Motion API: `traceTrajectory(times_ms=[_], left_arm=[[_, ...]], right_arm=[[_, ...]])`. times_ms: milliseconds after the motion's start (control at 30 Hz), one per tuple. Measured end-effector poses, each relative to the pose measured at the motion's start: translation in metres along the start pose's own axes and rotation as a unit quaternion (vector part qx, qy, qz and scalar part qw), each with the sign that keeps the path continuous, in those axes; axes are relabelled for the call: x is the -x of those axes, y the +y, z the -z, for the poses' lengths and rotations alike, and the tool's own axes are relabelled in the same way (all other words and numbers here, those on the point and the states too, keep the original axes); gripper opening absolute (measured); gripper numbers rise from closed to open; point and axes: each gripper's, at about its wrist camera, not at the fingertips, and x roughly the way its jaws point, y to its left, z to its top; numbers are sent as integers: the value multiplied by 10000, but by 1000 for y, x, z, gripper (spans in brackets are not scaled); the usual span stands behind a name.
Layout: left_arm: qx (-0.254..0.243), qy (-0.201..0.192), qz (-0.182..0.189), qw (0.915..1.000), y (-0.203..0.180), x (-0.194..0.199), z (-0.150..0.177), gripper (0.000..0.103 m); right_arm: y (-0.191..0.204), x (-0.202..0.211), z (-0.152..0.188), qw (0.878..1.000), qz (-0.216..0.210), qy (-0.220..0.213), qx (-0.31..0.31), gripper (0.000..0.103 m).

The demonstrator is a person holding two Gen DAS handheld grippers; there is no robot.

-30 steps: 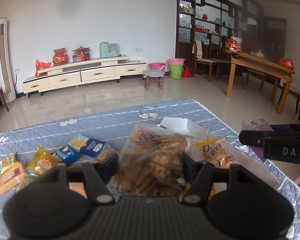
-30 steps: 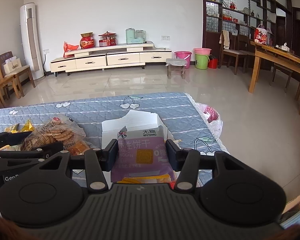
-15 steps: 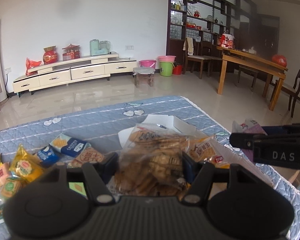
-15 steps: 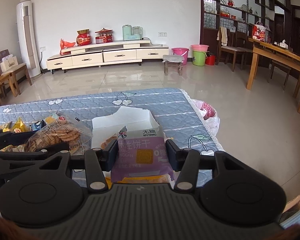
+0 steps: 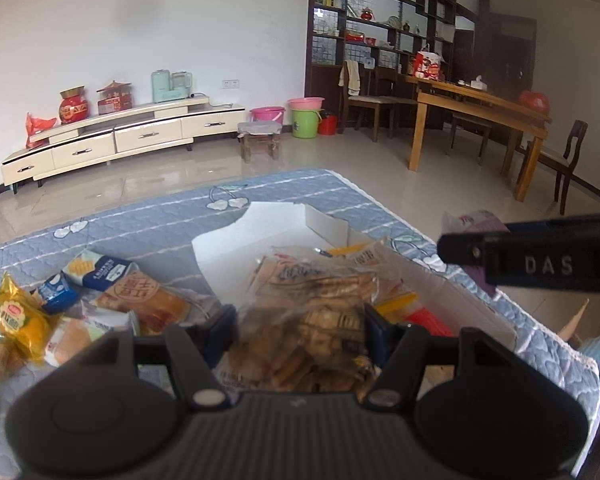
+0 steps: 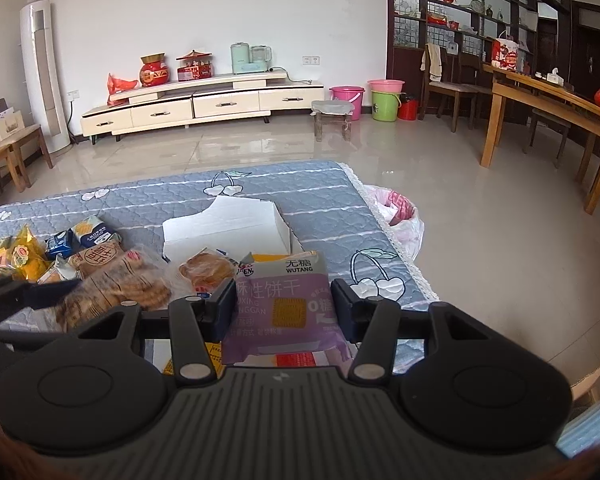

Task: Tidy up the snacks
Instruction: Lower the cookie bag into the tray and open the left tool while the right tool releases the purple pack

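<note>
Both packets held over the white box near the quilted tabletop's right edge

Tabletop (image 6: 308,196), then the white box (image 6: 228,224): left gripper (image 5: 300,320) jaws grip a clear biscuit bag (image 5: 312,312), right gripper (image 6: 284,308) jaws grip a purple biscuit packet (image 6: 284,300). Next, I'd judge, lower and release them inside; loose snacks (image 5: 112,292) wait toward the left edge.

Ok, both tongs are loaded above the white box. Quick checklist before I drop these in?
1. Left tongs shut on clear cookie bag: ok.
2. Right tongs shut on purple biscuit pack: ok.
3. White box open, flap up: ok.
4. Free room inside the box: cannot tell, snacks already in it.
5. Loose snacks waiting left on the quilt: ok.
</note>
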Motion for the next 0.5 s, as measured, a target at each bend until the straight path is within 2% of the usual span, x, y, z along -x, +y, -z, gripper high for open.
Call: traceTrajectory(times_ms=[500], left_arm=[[-175, 117, 270, 9994, -18, -2, 9, 65]], right_arm=[[-9, -7, 5, 10000, -22, 52, -56, 64]])
